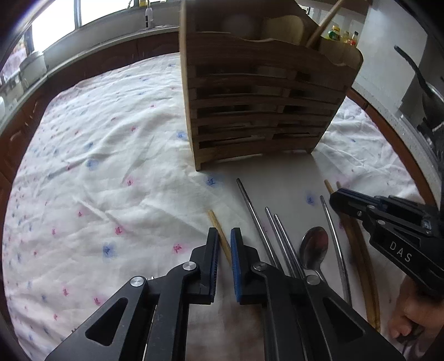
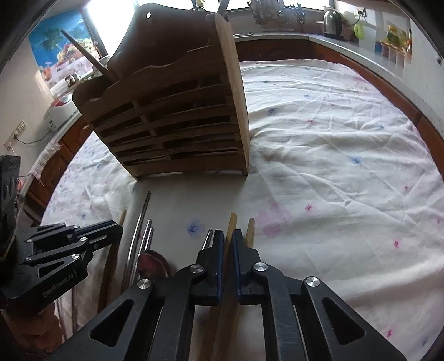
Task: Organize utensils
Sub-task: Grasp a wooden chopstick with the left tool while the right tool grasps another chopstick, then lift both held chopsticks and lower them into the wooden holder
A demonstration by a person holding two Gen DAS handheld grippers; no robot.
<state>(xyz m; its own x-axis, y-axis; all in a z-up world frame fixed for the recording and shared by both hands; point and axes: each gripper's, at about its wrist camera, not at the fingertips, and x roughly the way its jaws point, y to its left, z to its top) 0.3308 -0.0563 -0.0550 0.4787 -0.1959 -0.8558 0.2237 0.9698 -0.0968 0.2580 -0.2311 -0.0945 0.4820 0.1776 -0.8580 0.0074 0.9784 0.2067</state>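
1. Pickup is the step under way: the left gripper [image 1: 224, 236] is pinching a pale wooden chopstick [image 1: 219, 234] between nearly closed jaws, the stick's tip poking out just ahead of the pads.
2. The right gripper [image 2: 227, 236] is likewise clamping narrow on a second wooden chopstick [image 2: 231, 227], while a third one [image 2: 249, 230] is lying loose just outside its right jaw.
3. Next, judging from the layout, each stick is needing a lift clear of the cloth, then a tilt upright so it can be dropped into the top of the wooden utensil rack [image 1: 260, 91], which is standing straight ahead of both sets of jaws.
4. Metal chopsticks [image 1: 260, 225] and a steel spoon [image 1: 315, 247] are waiting between the two grippers, near the left gripper's right jaw; they are looking like later picks.
5. A long wooden stick [image 1: 323, 23] is already leaning out of the rack's upper pocket and could be crowding the entry.
6. The floral tablecloth [image 1: 105, 155] is wrinkling under everything, so a dragged tip might be snagging it.
7. The two grippers are working close together, so simultaneous lifts are risking a bump.
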